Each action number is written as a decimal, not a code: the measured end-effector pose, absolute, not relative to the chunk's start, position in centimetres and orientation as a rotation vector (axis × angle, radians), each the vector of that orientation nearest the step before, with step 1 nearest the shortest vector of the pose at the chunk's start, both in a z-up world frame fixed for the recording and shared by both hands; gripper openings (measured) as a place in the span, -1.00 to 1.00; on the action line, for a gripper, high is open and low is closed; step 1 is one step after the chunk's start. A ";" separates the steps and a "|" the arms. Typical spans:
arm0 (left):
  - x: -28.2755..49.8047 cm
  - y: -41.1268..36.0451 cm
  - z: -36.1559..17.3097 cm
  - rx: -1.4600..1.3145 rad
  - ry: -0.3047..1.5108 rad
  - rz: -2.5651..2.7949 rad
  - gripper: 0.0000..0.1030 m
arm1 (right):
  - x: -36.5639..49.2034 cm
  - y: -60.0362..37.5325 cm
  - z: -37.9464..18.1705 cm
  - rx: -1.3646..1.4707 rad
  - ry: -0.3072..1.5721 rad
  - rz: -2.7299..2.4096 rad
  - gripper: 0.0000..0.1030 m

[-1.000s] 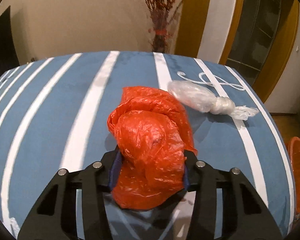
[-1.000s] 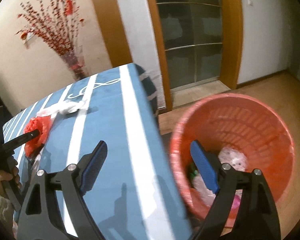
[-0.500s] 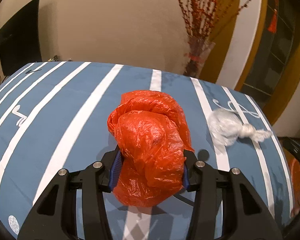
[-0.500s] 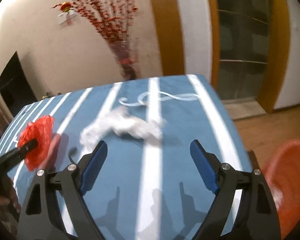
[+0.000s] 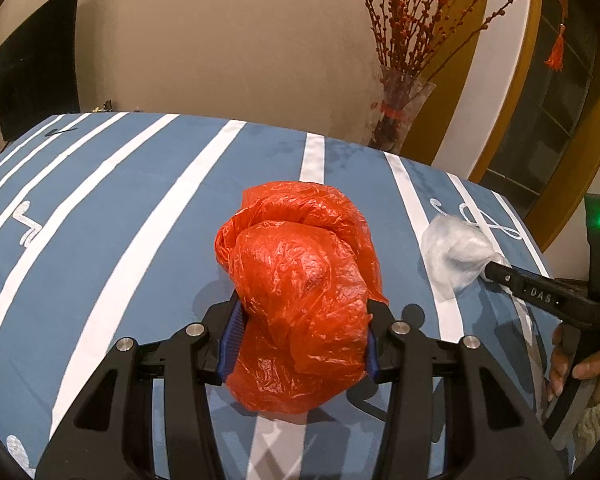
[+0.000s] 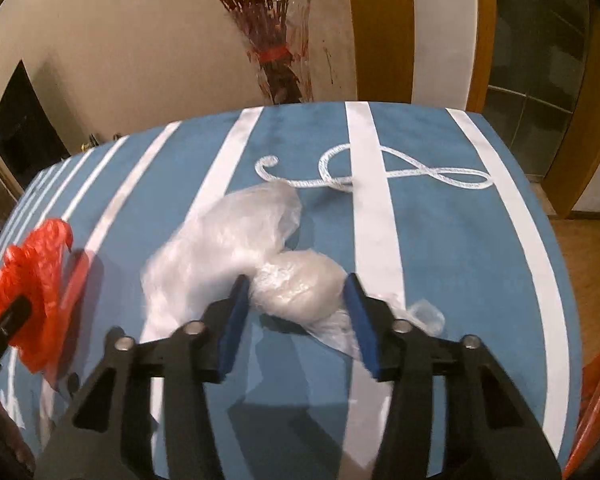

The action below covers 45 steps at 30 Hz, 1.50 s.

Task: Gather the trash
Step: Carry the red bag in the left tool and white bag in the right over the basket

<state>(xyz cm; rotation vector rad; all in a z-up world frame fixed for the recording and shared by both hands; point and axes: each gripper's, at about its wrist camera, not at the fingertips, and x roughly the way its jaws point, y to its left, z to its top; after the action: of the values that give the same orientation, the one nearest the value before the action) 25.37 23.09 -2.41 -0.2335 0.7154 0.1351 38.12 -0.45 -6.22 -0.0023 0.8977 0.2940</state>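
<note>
- Trash here is two crumpled plastic bags on the blue, white-striped desk: an orange bag and a clear bag.
- Left tool is clamped on the orange bag, its blue pads pressing into both sides of the bundle; whether the bag rests on the desk or is held just above it cannot be told.
- Right tool has its blue-padded fingers on either side of the clear bag's knotted, rounded end; the left pad touches the plastic, while the right pad sits just beside it, so whether the grip has closed cannot be told.
- Clear bag lies on the desk, its loose part spreading away to the left, near a white looped pattern in the cloth.
- Beyond the desk's far edge, a glass vase of red branches stands against the wall.
</note>
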 end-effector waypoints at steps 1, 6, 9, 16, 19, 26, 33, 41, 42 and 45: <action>25.3 23.0 -2.4 -0.234 0.715 0.132 -0.08 | 37.9 -0.6 -6.3 -0.007 0.899 0.295 -0.32; 24.9 21.8 -2.0 -0.229 0.713 0.106 -0.08 | 35.6 -2.4 -6.0 -0.006 0.892 0.288 -0.43; 24.6 20.7 -1.8 -0.216 0.706 0.088 -0.08 | 33.8 -4.1 -5.6 0.007 0.877 0.278 -0.43; 23.8 17.2 -1.2 -0.200 0.706 0.022 -0.08 | 29.3 -8.8 -4.1 0.040 0.829 0.223 -0.43; 23.4 15.1 -0.9 -0.184 0.706 -0.017 -0.08 | 27.9 -10.2 -3.7 0.051 0.812 0.202 -0.43; 22.2 9.6 -0.2 -0.130 0.697 -0.114 -0.08 | 23.3 -15.4 -2.1 0.124 0.748 0.112 -0.42; 20.7 3.8 0.3 -0.081 0.685 -0.223 -0.08 | 18.9 -20.1 -0.1 0.193 0.665 -0.017 -0.42; 19.6 -3.1 0.8 -0.034 0.682 -0.354 -0.08 | 14.3 -25.3 1.1 0.247 0.590 -0.166 -0.41; 19.5 -3.8 0.7 -0.031 0.684 -0.366 -0.08 | 13.9 -25.9 1.2 0.254 0.586 -0.179 -0.41; 19.2 -6.0 0.7 -0.017 0.689 -0.408 -0.08 | 13.0 -27.8 1.3 0.266 0.575 -0.212 -0.41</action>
<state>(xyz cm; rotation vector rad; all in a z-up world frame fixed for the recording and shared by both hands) 19.22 -6.04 0.72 -0.0167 0.6890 -0.4077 12.95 -27.80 1.33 0.2660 0.5746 -0.2120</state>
